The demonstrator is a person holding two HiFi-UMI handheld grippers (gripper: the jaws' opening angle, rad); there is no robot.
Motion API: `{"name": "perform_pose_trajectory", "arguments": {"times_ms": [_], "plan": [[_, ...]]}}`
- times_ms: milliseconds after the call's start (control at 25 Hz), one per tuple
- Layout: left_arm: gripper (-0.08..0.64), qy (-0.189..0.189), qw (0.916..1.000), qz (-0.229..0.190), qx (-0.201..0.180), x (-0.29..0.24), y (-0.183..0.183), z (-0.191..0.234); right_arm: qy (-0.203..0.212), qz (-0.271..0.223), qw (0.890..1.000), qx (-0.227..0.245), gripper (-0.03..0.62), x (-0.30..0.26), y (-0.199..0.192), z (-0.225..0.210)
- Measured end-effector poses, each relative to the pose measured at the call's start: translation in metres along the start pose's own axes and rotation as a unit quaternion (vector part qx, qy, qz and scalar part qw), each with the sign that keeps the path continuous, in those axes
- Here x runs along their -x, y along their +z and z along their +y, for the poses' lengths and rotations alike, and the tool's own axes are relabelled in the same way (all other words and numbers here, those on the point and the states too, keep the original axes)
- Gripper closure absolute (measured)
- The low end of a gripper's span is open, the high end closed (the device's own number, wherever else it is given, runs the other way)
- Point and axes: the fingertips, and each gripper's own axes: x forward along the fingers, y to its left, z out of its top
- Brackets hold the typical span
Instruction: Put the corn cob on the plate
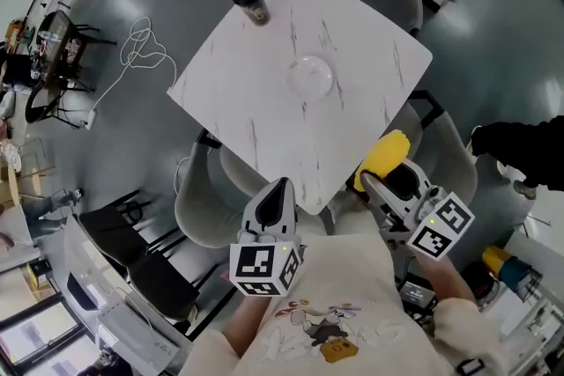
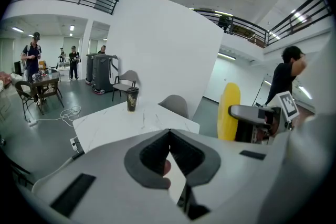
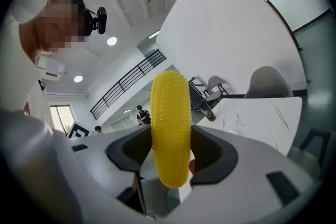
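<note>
Right gripper (image 3: pixel 171 147) clamps the corn cob (image 3: pixel 170 102) near one end, left gripper (image 1: pixel 278 194) pinched together on nothing; the top-heavy cob might swivel and miss the clear plate (image 1: pixel 310 77) mid-table

There is one corn cob (image 1: pixel 383 156), one plate (image 1: pixel 310 75), one cup (image 1: pixel 251 3), two hand-held grippers (image 1: pixel 280 186) (image 1: pixel 381 182).

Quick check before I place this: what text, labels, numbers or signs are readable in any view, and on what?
No text can be read in any view.
Cup: dark wrap, any print too small to read.
Shirt: pale lettering around a cartoon print, too blurred to read.
Marker cubes: black-and-white square patterns only, no letters or numbers.
</note>
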Motion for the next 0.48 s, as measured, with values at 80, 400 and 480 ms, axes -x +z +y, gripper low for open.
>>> {"name": "perform_pose_trajectory", "arguments": {"times_ms": [80, 400, 480], "plan": [[0.555, -0.005, 1.0000, 0.000, -0.001, -0.002, 0.003, 0.000, -0.003, 0.001, 1.000, 0.001, 0.368, -0.003, 0.003, 0.000], [0.555, -0.017, 0.9998, -0.006, -0.003, -0.022, 0.012, 0.005, -0.012, 0.008, 1.000, 0.006, 0.367, -0.024, 0.008, -0.006], [0.555, -0.020, 0.9998, -0.007, -0.002, -0.027, 0.013, 0.005, -0.017, 0.014, 1.000, 0.006, 0.367, -0.027, 0.006, -0.010]]}}
